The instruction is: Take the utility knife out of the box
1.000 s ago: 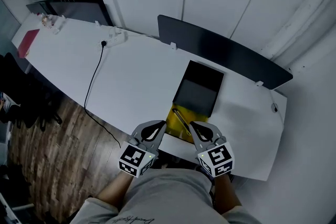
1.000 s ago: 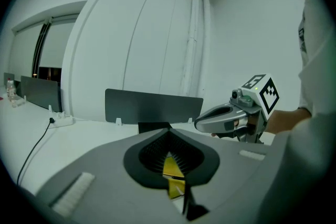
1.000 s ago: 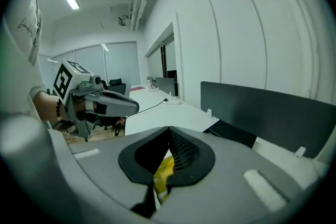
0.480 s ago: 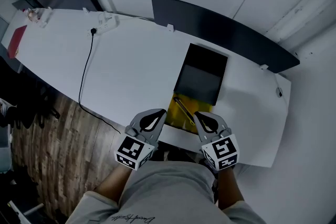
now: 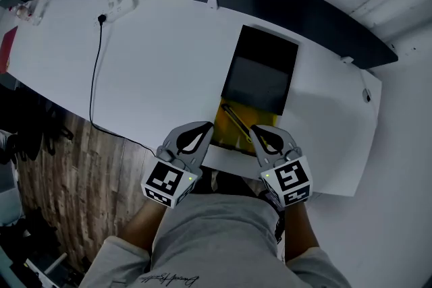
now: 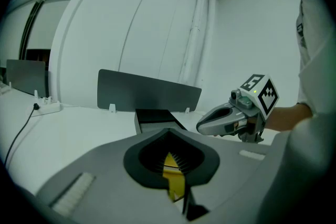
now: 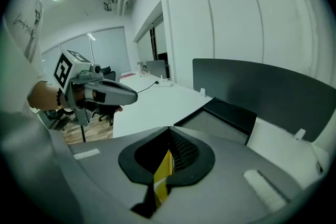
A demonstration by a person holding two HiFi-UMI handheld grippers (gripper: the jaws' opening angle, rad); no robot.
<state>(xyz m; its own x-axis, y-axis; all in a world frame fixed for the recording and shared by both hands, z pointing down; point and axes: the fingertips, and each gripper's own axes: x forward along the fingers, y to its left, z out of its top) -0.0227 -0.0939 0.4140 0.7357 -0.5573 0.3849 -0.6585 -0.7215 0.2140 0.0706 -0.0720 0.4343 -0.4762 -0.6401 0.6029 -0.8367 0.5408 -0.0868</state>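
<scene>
head view: over the person, faces steeply down, far above white table (image 5: 169,57) | left gripper view: low at table's near edge, along own jaws, near black box (image 6: 156,115), catches right gripper (image 6: 202,126) | right gripper view: mirrored, catches left gripper (image 7: 134,96) | shared: all 3 show table, box, dark panel (image 5: 290,7) behind it

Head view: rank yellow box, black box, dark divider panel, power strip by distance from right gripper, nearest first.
1. Yellow box, just left of the right gripper.
2. Black box, just beyond.
3. Divider panel, table's far edge.
4. Power strip, far left.
</scene>
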